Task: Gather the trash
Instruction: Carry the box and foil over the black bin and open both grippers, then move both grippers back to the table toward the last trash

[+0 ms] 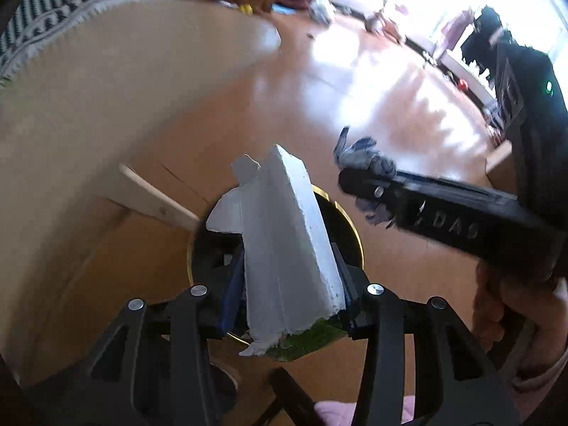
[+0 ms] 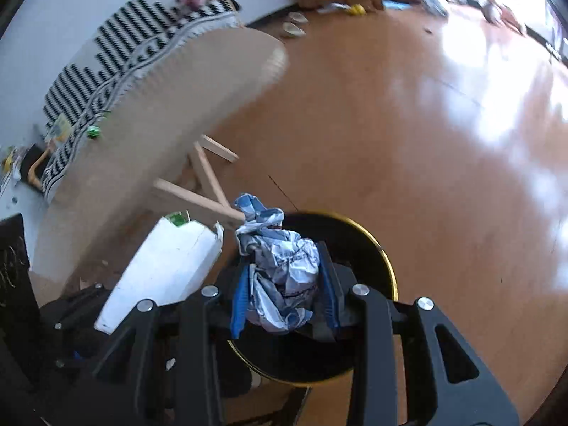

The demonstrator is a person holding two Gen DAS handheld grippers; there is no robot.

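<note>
My left gripper is shut on a white torn carton with a green patch at its lower end. It hangs over a black bin with a gold rim on the floor. My right gripper is shut on a crumpled blue-and-white paper wad, above the same bin. In the left wrist view the right gripper reaches in from the right with the wad. In the right wrist view the carton shows at the lower left.
A beige round tabletop on light wooden legs stands left of the bin, with a black-and-white striped cloth at its far side. Wooden floor spreads to the right. Small items lie along the far wall. A hand holds the right gripper.
</note>
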